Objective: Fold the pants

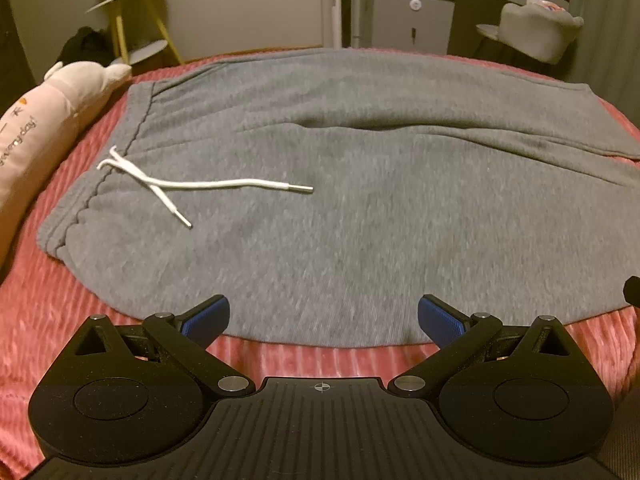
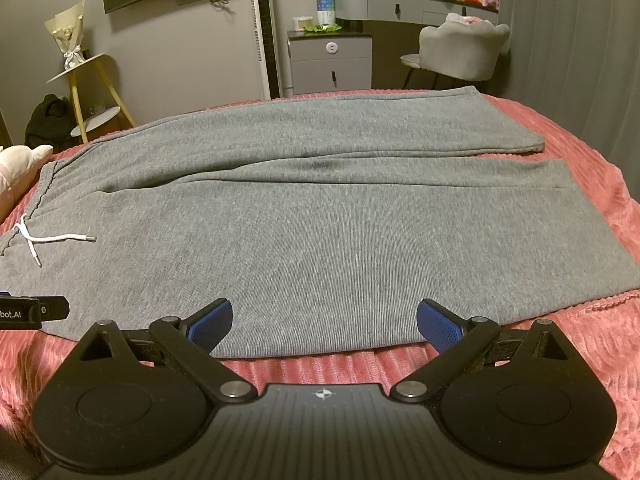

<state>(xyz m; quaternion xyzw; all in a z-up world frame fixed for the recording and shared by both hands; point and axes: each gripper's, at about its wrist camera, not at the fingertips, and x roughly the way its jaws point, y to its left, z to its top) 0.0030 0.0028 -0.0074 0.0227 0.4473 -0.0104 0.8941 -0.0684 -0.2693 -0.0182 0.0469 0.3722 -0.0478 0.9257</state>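
On the pink bedspread (image 2: 560,344): one pair of grey pants (image 2: 320,232), spread flat and unfolded, waistband at my left, both legs running out to the right (the far leg angled slightly away from the near one). White drawstring (image 1: 200,184) lying loose on the cloth just beside the waistband. My left gripper (image 1: 323,320) hangs over the near edge of the pants, jaws wide apart, holding nothing. My right gripper (image 2: 324,322) likewise, jaws apart and empty. Pale plush pillow (image 1: 44,120) beside the waistband. Beyond the bed: yellow-legged side table (image 2: 86,76), grey chair (image 2: 460,54).
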